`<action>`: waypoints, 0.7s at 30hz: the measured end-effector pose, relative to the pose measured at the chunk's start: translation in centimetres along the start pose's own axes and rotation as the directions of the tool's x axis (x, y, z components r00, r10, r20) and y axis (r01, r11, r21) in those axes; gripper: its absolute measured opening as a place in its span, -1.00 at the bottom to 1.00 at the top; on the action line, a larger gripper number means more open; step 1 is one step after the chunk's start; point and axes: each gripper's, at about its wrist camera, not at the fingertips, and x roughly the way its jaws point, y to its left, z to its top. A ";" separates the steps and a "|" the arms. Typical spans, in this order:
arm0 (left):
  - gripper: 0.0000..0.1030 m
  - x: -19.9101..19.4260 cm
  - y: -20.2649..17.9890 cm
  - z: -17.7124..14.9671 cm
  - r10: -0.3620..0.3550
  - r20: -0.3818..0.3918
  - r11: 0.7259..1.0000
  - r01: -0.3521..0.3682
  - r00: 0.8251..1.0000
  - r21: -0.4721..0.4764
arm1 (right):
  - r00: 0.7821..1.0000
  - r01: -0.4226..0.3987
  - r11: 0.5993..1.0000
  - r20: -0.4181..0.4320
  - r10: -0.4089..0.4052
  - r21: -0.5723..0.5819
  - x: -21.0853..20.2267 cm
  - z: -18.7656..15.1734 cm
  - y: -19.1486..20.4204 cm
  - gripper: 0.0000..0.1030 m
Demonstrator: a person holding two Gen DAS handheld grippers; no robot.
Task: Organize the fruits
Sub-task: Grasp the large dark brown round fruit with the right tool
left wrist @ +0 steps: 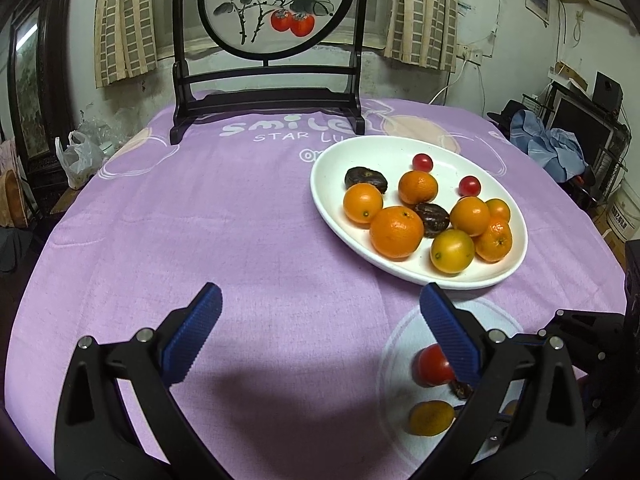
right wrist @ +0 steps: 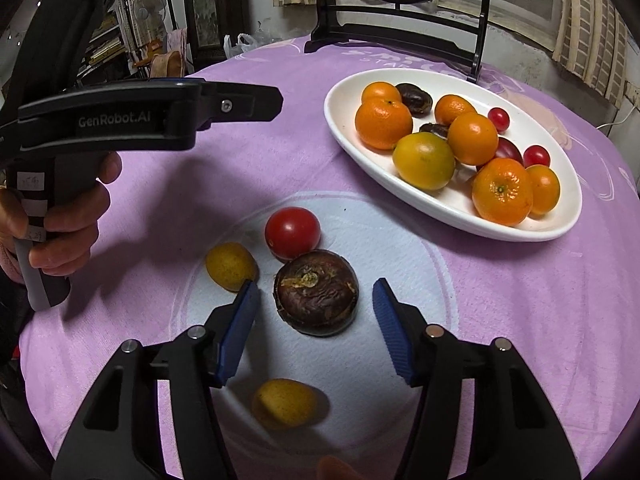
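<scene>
Four loose fruits lie on the lilac-clothed bench [right wrist: 520, 320] near the white oval plate [right wrist: 560, 216]: one red tomato [right wrist: 292, 233], two yellow kumquats [right wrist: 231, 266], and one dark brown chestnut [right wrist: 316, 298] between the spread right gripper [right wrist: 316, 330], the left gripper [left wrist: 320, 336] equally spread.

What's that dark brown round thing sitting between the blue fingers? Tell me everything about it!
The dark brown fruit looks like a water chestnut: squat and round, with glossy, wrinkled skin and a flaky tan patch on its flat top. It rests upright on the pale circle printed on the purple tablecloth, outside the white plate. A red cherry tomato sits right behind it, seemingly touching. The right hand-held gripper is open around it, fingers not touching.
</scene>
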 end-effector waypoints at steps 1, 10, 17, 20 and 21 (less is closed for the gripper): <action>0.96 -0.1 0.0 0.0 0.001 0.000 1.000 -0.001 1.000 0.001 | 1.000 0.003 1.000 0.000 -0.003 0.000 0.1 0.0 0.0 0.14; 0.96 0.1 -0.1 -0.2 0.004 -0.004 1.000 -0.004 1.000 0.005 | 1.000 0.011 1.000 0.008 -0.011 -0.003 0.0 0.1 0.0 -0.11; 0.96 -0.2 -0.3 -0.6 -0.109 -0.062 0.992 0.113 0.992 0.057 | 0.999 -0.036 0.995 0.038 0.033 0.091 -1.3 0.4 -1.6 -0.18; 0.93 -0.9 -1.5 -1.8 -0.226 -0.131 0.959 0.244 0.965 0.141 | 0.996 -0.032 0.986 0.083 0.018 0.162 -2.6 0.5 -3.2 -0.18; 0.86 -1.4 -2.0 -2.3 -0.248 -0.140 0.945 0.271 0.959 0.184 | 0.996 -0.028 0.983 0.092 0.011 0.182 -2.8 0.5 -3.7 -0.18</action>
